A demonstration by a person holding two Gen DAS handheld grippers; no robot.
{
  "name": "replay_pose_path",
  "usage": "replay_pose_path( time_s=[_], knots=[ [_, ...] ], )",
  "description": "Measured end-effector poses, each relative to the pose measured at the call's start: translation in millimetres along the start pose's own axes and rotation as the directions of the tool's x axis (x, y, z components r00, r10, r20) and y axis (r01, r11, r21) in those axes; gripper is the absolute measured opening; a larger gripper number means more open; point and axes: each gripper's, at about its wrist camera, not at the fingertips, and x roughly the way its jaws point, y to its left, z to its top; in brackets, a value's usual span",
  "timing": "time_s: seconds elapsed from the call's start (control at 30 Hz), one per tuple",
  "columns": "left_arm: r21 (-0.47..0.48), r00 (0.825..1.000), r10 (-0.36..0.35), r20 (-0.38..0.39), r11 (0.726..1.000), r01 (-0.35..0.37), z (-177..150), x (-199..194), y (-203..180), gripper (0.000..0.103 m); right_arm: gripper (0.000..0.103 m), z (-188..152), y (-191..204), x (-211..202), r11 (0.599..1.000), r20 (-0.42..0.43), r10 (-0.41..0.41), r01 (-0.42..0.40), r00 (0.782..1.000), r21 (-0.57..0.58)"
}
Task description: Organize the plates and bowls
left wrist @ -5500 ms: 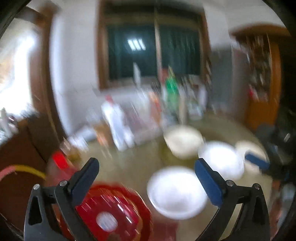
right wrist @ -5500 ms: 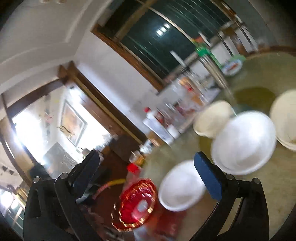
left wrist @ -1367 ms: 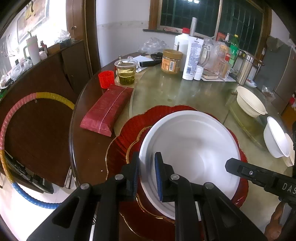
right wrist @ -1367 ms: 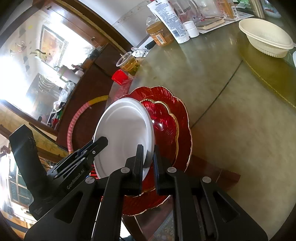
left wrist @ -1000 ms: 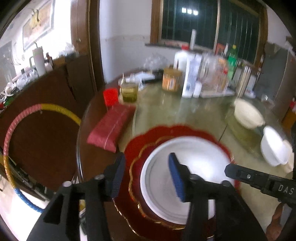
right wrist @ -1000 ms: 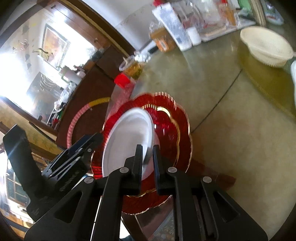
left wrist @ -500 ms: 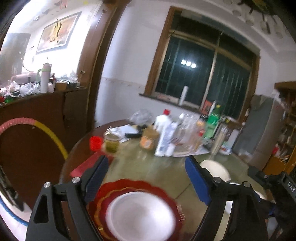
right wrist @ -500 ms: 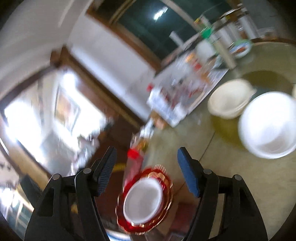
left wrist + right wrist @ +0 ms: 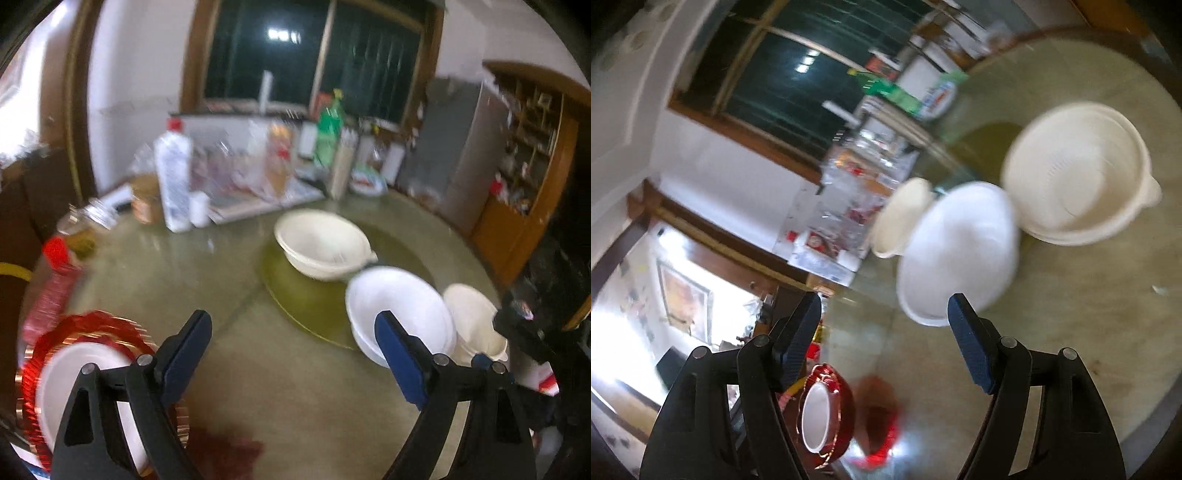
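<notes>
Left wrist view
Left gripper [image 9: 291, 349]: spread wide, holding nothing, above the round glass-topped table [image 9: 177, 266].
White plate [image 9: 74, 376]: lies on the scalloped red plate [image 9: 40, 343] at the lower left, behind the left finger.
White bowl [image 9: 399, 314]: beside the cream bowl [image 9: 325, 242]; cream bowl stack [image 9: 472, 321] just right.

Right wrist view
Right gripper [image 9: 884, 338]: released, empty, blurred.
White bowl [image 9: 960, 247]: ahead, between the cream bowl [image 9: 901, 218] and the cream bowl stack [image 9: 1078, 181].
White plate [image 9: 816, 417]: on the red plate [image 9: 842, 410], low left.
</notes>
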Motion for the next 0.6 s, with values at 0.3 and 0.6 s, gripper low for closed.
replay_pose_path(
  time_s=[0.3,0.6],
  knots=[
    [-0.098,0.984,-0.015,-0.176,0.995,-0.002,8,65,-17,0.09,0.072,20,-34,21,0.989,-0.061,-0.094,0.1,0.994,0.106],
    [-0.026,0.97,0.028,-0.243,0.999,-0.036,2,97,-41,0.09,0.072,30,-37,42,0.977,-0.093,-0.202,0.207,0.975,0.052]
  ],
)
